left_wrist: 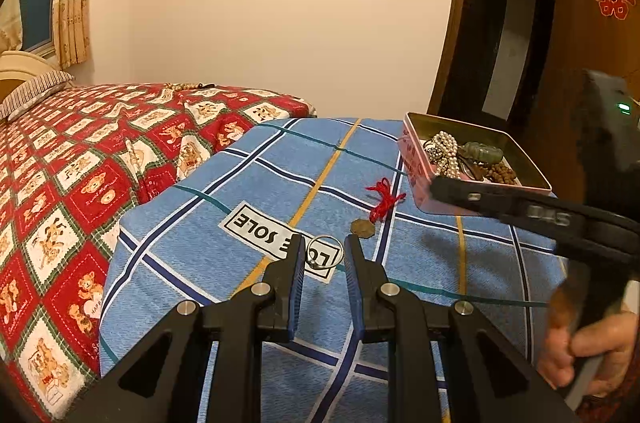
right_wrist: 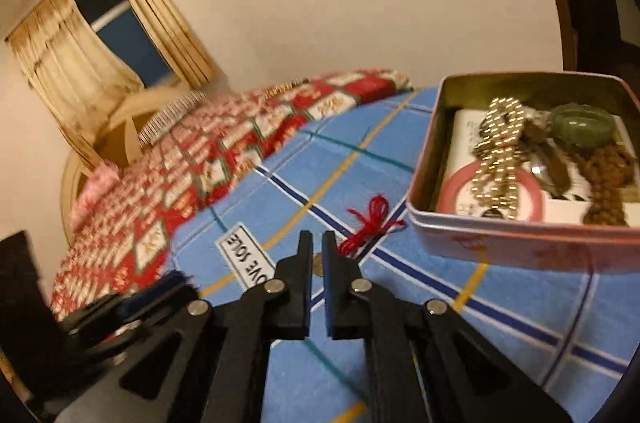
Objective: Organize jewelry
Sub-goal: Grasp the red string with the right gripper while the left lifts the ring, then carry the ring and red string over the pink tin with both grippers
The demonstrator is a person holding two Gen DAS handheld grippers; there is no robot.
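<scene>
My left gripper (left_wrist: pixel 325 245) hovers low over the blue plaid cloth (left_wrist: pixel 248 191), its fingertips closed on a thin silver ring (left_wrist: pixel 337 241). Just beyond lie a brown coin pendant (left_wrist: pixel 362 227) and its red knotted cord (left_wrist: pixel 384 199) (right_wrist: pixel 370 223). To the right stands an open pink tin (left_wrist: pixel 420 195) (right_wrist: pixel 520 243) holding a pearl necklace (left_wrist: pixel 446 151) (right_wrist: pixel 500 143), a green jade piece (left_wrist: pixel 482 151) (right_wrist: pixel 582 125) and brown beads (left_wrist: pixel 502 173) (right_wrist: pixel 608 179). My right gripper (left_wrist: pixel 435 186) (right_wrist: pixel 317 243) is shut and empty, raised in front of the tin's near wall.
A red bear-patterned quilt (left_wrist: pixel 80 183) covers the bed to the left, with a bead string (left_wrist: pixel 188 87) at its far edge and a striped pillow (left_wrist: pixel 32 93). A person's hand (left_wrist: pixel 580 351) grips the right tool. A dark doorway (left_wrist: pixel 500 43) stands behind the tin.
</scene>
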